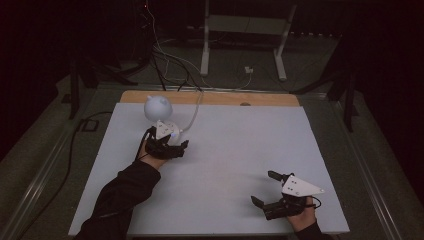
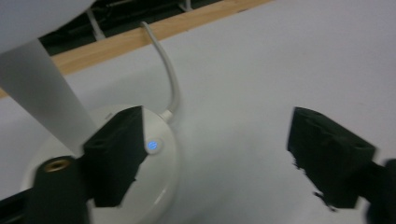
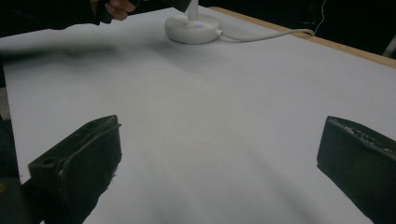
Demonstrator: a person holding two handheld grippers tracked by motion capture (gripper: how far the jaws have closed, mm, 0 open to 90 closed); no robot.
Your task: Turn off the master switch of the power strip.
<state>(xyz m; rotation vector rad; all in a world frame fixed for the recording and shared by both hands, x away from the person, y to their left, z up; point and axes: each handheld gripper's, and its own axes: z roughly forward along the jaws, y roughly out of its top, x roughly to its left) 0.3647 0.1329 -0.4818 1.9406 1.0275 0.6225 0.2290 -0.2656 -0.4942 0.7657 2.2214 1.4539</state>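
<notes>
Item: white desk lamp (image 1: 159, 111), round head w/ two small ears, on round base (image 2: 154, 154) w/ lit blue button (image 2: 153, 145); stands far-left on table, white cable (image 2: 167, 70) leading off the back edge. Surface: white sheet (image 1: 230, 160) over wooden tabletop (image 1: 215, 97), wood strip showing at far side. Room: dark; grey floor, white desk frame (image 1: 245, 35) behind, loose cables on floor. Left gripper (image 2: 210, 154): jaws wide, one jaw over lamp base beside the button, nothing clamped. Right gripper (image 3: 217, 168): near-right of table, well apart from lamp, jaws wide, holding nothing.
</notes>
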